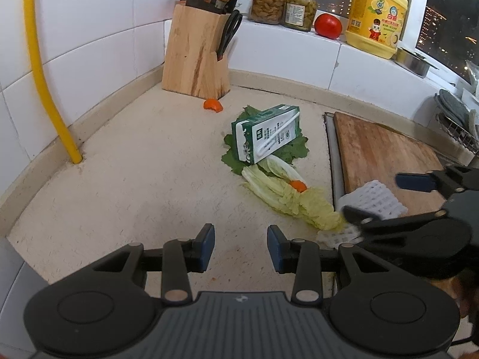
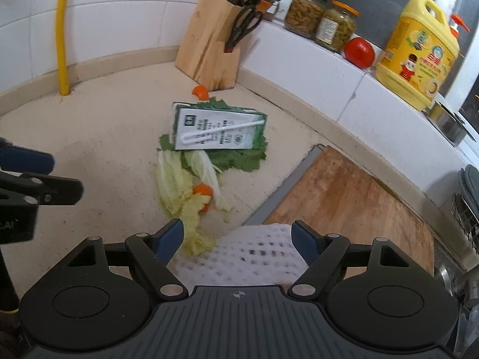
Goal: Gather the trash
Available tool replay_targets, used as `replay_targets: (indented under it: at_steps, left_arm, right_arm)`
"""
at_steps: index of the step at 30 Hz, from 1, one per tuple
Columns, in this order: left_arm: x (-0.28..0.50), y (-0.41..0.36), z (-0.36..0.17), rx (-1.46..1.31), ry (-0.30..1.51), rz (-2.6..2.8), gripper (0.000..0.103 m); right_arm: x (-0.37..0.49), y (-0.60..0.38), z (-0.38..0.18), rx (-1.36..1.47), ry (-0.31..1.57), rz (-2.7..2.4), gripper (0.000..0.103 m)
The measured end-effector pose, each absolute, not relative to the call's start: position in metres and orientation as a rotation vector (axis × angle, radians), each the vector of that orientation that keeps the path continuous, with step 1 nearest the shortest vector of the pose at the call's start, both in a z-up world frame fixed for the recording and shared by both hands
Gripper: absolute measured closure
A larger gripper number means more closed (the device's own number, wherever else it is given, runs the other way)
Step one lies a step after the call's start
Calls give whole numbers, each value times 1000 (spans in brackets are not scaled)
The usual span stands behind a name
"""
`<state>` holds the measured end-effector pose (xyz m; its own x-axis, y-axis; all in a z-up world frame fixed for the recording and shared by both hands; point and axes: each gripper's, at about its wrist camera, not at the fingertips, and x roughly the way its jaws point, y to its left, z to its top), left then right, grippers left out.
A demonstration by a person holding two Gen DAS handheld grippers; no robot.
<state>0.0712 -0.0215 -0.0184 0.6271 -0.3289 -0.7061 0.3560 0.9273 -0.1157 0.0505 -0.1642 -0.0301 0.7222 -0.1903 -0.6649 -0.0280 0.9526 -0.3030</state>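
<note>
A: Right gripper noted low over the near edge of the worn wooden cutting board. Its blue-padded jaws are seen spread wide. A white foam mesh fruit sleeve is found between them; the right pad looks to be at the sleeve's edge, while a gap is seen at the left pad. A firm grip cannot be confirmed.

B: Left gripper?

A: Held over bare speckled beige countertop, jaws partly apart, nothing between the pads. The trash is all seen beyond it and to its right.

B: Other trash recorded?

A: A green-and-white drink carton with a wrapped white straw is lying on its side on a dark green leaf, mid-counter. Pale yellow-green cabbage leaves are spread nearer than the carton, reaching toward the foam sleeve, with a small orange peel scrap resting on them. A second orange peel piece is noted farther off, just beside the light wooden knife block.

B: Sleeve position from the left view?

A: It is seen straddling the board's near-left corner, a second white mesh portion lying on the counter just beneath the right gripper's lower finger.
</note>
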Motion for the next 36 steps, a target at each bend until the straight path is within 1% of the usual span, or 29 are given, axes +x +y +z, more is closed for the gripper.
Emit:
replay_targets:
  at_steps: [8, 12, 15, 18, 19, 20, 22, 23, 24, 25, 26, 28, 33, 36]
  left_arm:
    - [67, -17, -24, -1, 811, -399, 70]
    - [67, -26, -26, 8, 816, -408, 70]
    - [69, -30, -26, 11, 819, -406, 70]
    - [70, -33, -26, 8, 819, -402, 70]
    - [70, -33, -26, 9, 819, -402, 70]
    - [70, -34, -26, 9, 820, -399, 70]
    - [73, -35, -27, 10, 825, -398, 70]
    - [75, -37, -28, 8, 829, -399, 70]
    - [77, -38, -29, 4, 835, -400, 70]
    - [80, -40, -30, -4, 841, -404, 70]
    - [84, -42, -31, -15, 848, -410, 70]
    - [93, -46, -34, -46, 866, -421, 70]
    - [130, -60, -43, -174, 941, -459, 70]
    - [151, -75, -52, -196, 973, -429, 70]
  right_arm:
    - [40, -225, -20, -160, 804, -157, 19]
    - [40, -237, -22, -85, 829, -103, 19]
    - [45, -227, -24, -133, 823, -79, 19]
    - [54, -211, -30, -217, 850, -8, 15]
    - [56, -208, -33, -240, 859, 5, 16]
    - [58, -206, -37, -250, 862, 15, 19]
    - [62, -208, -43, -228, 889, 24, 44]
    - [64, -212, -44, -185, 899, 46, 49]
    - [64, -215, -42, -152, 902, 66, 59]
    - [64, -218, -40, -134, 900, 79, 66]
    - [63, -221, -37, -118, 895, 85, 69]
    - [61, -229, -29, -81, 880, 92, 71]
    - [55, -248, -11, -8, 829, 98, 71]
    - [57, -256, -9, 2, 816, 87, 71]
